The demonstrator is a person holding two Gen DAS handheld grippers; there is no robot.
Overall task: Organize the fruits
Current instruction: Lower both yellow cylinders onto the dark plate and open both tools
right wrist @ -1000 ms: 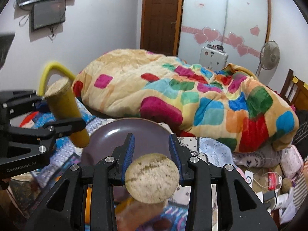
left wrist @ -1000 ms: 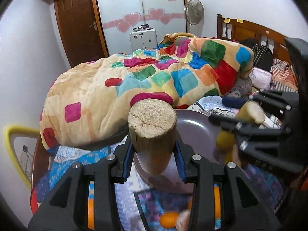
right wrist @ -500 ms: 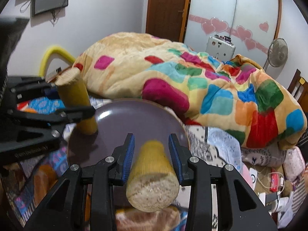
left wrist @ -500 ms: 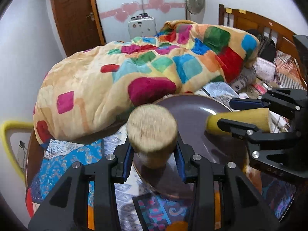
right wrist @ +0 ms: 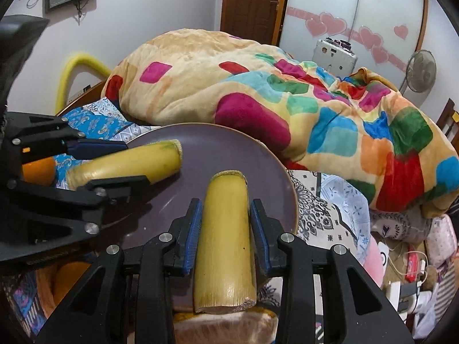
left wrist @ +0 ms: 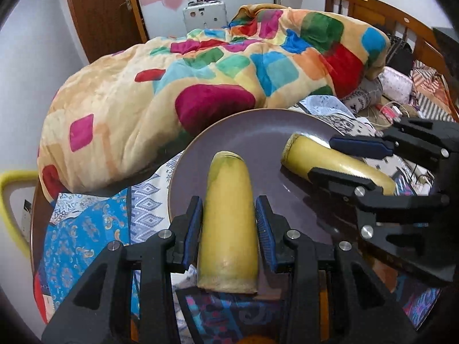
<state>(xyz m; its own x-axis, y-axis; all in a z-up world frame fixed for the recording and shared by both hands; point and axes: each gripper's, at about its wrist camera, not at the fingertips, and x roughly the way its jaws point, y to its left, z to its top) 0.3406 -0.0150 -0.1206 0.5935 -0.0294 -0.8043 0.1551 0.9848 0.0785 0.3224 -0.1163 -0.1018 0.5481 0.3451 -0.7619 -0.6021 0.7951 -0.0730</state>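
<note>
1. Both yellow cut cane-like fruit sticks have swung from standing on end a second ago to lying flat, pointing forward over the round purple plate (left wrist: pixel 252 132).
2. Left gripper (left wrist: pixel 228 223) holds its yellow stick (left wrist: pixel 228 218) between blue pads; the jaws are narrow, closed on the stick's sides. The far end rests on or just above the plate; I cannot tell which.
3. Right gripper (right wrist: pixel 224 220) grips the second yellow stick (right wrist: pixel 225 229) the same way, far end over the plate's right part.
4. Holding each stick near its middle and level looks meant to lay them side by side on the plate, so neither rolls off.
5. An orange round fruit (right wrist: pixel 38 169) sits just beyond the left gripper, off the plate, and more orange shows low in the right wrist view; these probably remain to be sorted.
6. A big patchwork-coloured fleece blanket (left wrist: pixel 200 66) is heaped just behind the plate, close to its far rim, and the two grippers crowd each other over it, leaving little room to release.
</note>
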